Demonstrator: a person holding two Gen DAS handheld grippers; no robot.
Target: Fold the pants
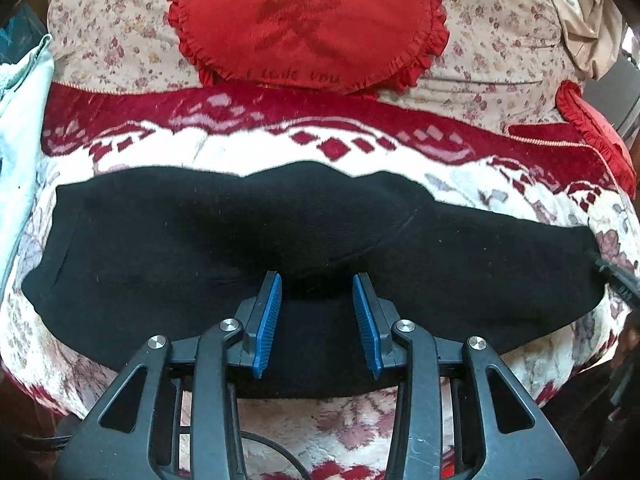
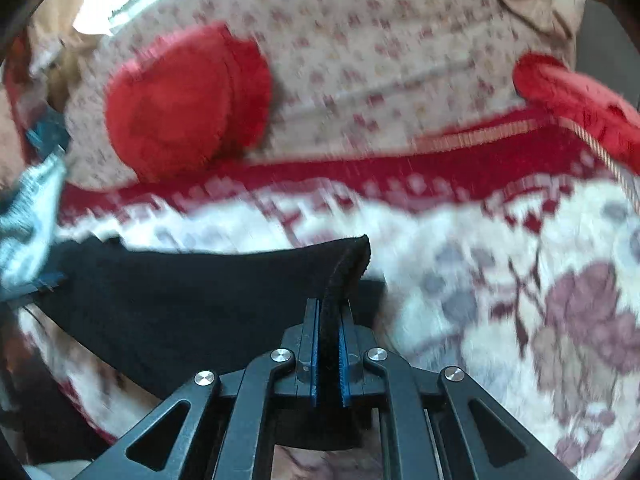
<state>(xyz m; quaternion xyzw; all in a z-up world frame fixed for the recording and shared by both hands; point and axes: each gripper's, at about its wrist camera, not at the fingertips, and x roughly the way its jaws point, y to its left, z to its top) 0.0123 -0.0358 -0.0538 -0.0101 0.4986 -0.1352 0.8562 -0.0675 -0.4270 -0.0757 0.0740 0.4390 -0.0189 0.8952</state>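
Black pants [image 1: 240,240] lie spread sideways across a red and white floral blanket [image 1: 260,152]. My left gripper [image 1: 317,284] is open, its blue pads just above the pants' near middle, holding nothing. In the right wrist view my right gripper [image 2: 329,308] is shut on the end edge of the pants [image 2: 180,300], and the pinched black hem [image 2: 348,260] stands up between the pads. That view is motion-blurred. The right gripper's tip shows at the far right of the left wrist view [image 1: 612,276], at the pants' right end.
A round red frilled cushion [image 1: 308,20] lies behind the pants on a beige flowered cover [image 1: 500,40]. A second red cushion [image 1: 592,128] sits at the right. Pale blue cloth [image 1: 20,120] lies at the left edge. A beige garment [image 1: 580,20] lies back right.
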